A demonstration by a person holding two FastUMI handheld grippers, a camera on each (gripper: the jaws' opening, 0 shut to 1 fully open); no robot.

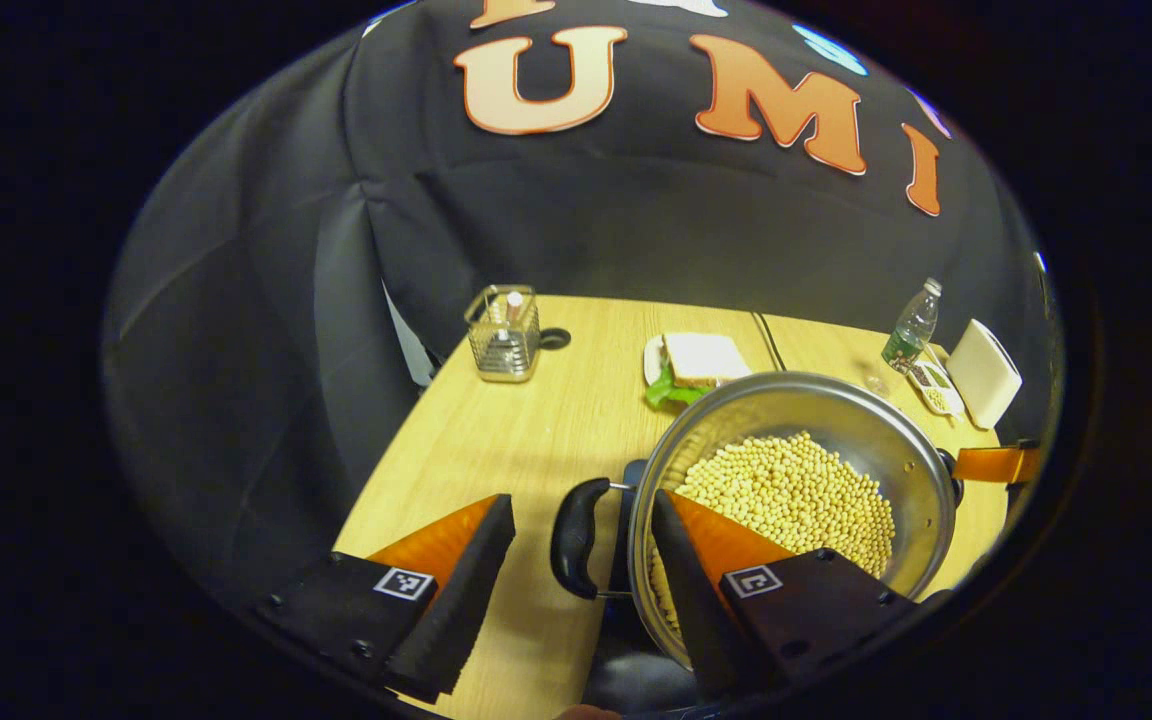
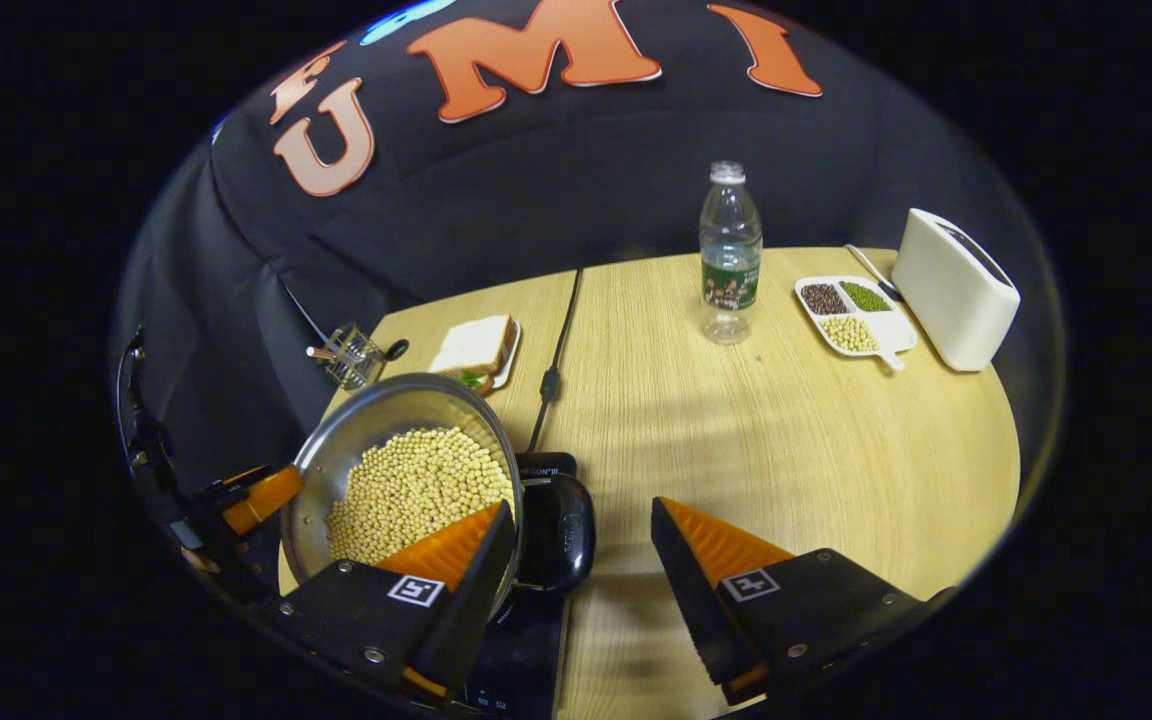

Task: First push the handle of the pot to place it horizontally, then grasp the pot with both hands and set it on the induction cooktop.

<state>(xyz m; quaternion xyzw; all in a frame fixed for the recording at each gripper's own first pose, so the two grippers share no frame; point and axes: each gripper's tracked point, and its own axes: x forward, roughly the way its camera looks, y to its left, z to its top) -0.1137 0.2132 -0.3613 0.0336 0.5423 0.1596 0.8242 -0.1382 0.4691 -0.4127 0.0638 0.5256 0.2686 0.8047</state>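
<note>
A steel pot [image 1: 836, 405] filled with pale soybeans [image 1: 786, 490] rests on the black induction cooktop [image 2: 526, 650] at the near edge of the table. Its two black handles point sideways. My left gripper [image 1: 581, 505] is open and straddles the left handle [image 1: 574, 540], with one finger over the pot's rim. In the right gripper view the pot [image 2: 366, 425] is on the left. My right gripper [image 2: 582, 508] is open around the other handle [image 2: 558, 535]. Neither gripper's fingers press on a handle. Across the pot, one of the other gripper's fingers [image 1: 996, 465] appears beside the rim.
On the wooden table [image 2: 786, 450] behind the pot are a wire utensil basket [image 1: 504, 335], a sandwich on a plate [image 1: 701, 360], a water bottle [image 2: 730, 250], a divided dish of beans [image 2: 851, 310] and a white toaster [image 2: 956, 290]. A black cable [image 2: 556, 350] runs back from the cooktop.
</note>
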